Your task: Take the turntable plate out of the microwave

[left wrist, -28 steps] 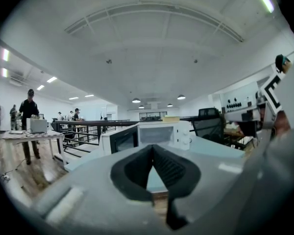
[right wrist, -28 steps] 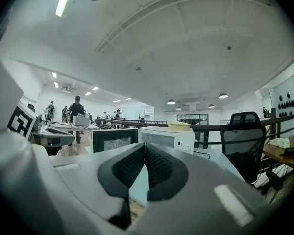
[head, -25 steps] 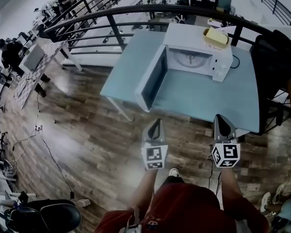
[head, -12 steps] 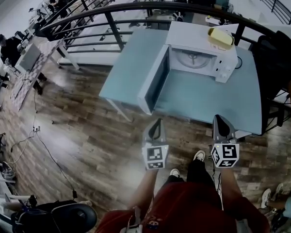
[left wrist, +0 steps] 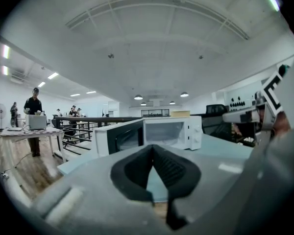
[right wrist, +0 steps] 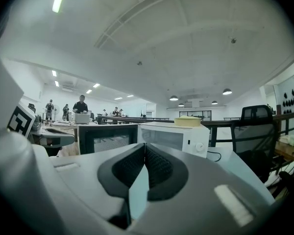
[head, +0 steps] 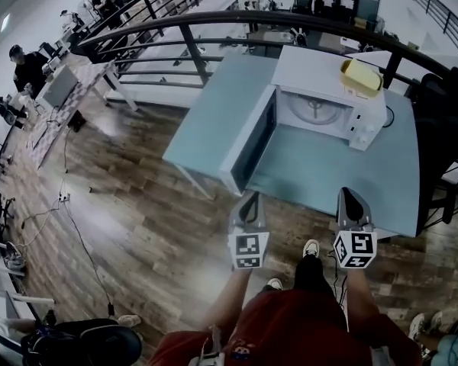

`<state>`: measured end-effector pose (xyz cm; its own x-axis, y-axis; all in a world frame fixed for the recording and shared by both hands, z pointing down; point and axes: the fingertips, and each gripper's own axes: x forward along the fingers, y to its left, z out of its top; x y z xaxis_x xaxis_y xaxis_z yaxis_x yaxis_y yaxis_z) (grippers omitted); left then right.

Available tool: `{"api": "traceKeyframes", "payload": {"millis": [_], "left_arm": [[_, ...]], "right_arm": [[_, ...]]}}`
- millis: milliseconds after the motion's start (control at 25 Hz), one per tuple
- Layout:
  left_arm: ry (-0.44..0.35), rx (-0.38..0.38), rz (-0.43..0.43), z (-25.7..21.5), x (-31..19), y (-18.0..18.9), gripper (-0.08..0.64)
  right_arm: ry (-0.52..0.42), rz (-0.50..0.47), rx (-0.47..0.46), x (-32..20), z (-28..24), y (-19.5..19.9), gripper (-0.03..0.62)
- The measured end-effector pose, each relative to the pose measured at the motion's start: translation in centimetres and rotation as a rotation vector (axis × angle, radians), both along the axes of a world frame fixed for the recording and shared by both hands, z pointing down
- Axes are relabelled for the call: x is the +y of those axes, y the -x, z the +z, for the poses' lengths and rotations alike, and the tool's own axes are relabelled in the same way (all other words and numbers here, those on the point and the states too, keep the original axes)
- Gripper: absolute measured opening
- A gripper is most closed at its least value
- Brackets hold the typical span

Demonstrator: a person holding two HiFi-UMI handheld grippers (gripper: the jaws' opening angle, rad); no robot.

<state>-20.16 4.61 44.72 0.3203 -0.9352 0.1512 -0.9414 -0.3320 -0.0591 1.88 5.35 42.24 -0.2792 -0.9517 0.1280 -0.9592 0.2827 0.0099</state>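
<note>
- The surface (head: 214, 120) carries the microwave (head: 328, 71), its door open.
- The turntable plate (head: 317, 111) seems to sit inside, though it shows small.
- The left hand-held gripper (head: 249, 198) and right hand-held gripper (head: 351, 197) are closed and empty. This looks like the approach; next, open a gripper and reach in.

Held the left gripper (head: 249, 197) and the right gripper (head: 349, 194) out ahead, side by side and well apart, both pointing forward and close to level. Had each pair of jaws shut tip to tip, with nothing between them. Carried the left cube (head: 249, 250) and the right cube (head: 355, 248) at the rear of each gripper, faces turned upward. Stretched the left forearm (head: 227, 303) and the right forearm (head: 360, 300) straight back behind the grippers. Stood with one shoe (head: 311, 248) between the two cubes.
</note>
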Motion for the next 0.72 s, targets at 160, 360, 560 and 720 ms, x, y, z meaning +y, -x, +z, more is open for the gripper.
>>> {"api": "traceKeyframes", "payload": {"millis": [160, 360, 560, 720], "left_arm": [[-0.005, -0.008, -0.019, -0.3, -3.1, -1.6, -0.002], [-0.005, 0.0, -0.043, -0.9, -7.7, -4.4, -0.002], [0.006, -0.008, -0.071, -1.1, -11.8, -7.3, -0.002], [0.004, -0.019, -0.088, -1.6, -14.6, -9.5, -0.002]], "right_arm": [[-0.002, -0.015, -0.011, -3.7, 0.0, -1.8, 0.002], [-0.011, -0.043, -0.023, -9.3, -0.6, -4.6, 0.002], [-0.011, -0.074, -0.038, -13.9, -0.8, -7.3, 0.002], [-0.007, -0.099, -0.049, -17.3, -0.8, -9.1, 0.002]]}}
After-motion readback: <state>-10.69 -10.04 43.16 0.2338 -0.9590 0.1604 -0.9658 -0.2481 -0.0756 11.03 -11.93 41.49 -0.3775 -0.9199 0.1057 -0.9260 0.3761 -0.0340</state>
